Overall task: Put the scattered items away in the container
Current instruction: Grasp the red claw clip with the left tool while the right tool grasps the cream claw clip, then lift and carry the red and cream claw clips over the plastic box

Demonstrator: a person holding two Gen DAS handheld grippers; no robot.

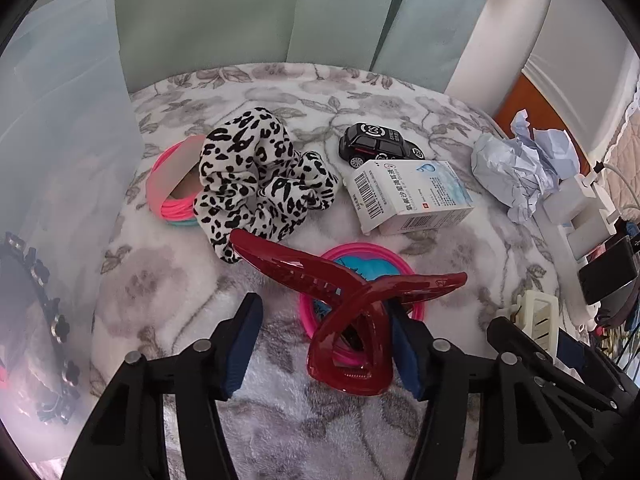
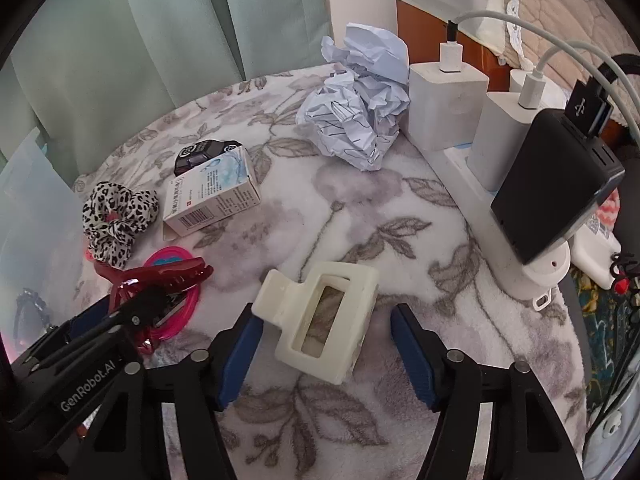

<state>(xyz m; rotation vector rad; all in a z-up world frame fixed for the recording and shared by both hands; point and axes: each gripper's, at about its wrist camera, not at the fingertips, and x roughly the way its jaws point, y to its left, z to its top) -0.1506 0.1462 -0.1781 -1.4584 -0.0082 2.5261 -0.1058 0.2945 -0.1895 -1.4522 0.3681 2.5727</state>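
Note:
A dark red hair claw (image 1: 344,320) lies on the floral blanket between the fingers of my left gripper (image 1: 323,303). It rests against the right blue pad (image 1: 406,356), and a wide gap separates it from the left pad, so the gripper is open. My right gripper (image 2: 325,312) stands open around a cream hair claw (image 2: 324,320), with a small gap on each side. The translucent plastic container (image 1: 60,128) stands at the far left, with a black studded headband (image 1: 52,320) inside it.
On the blanket lie a leopard scrunchie (image 1: 256,176), pink hair bands (image 1: 172,188), a black toy car (image 1: 376,146), a small medicine box (image 1: 412,196), crumpled paper (image 2: 356,104) and a pink round case (image 1: 360,256). A power strip (image 2: 480,208) with chargers lines the right edge.

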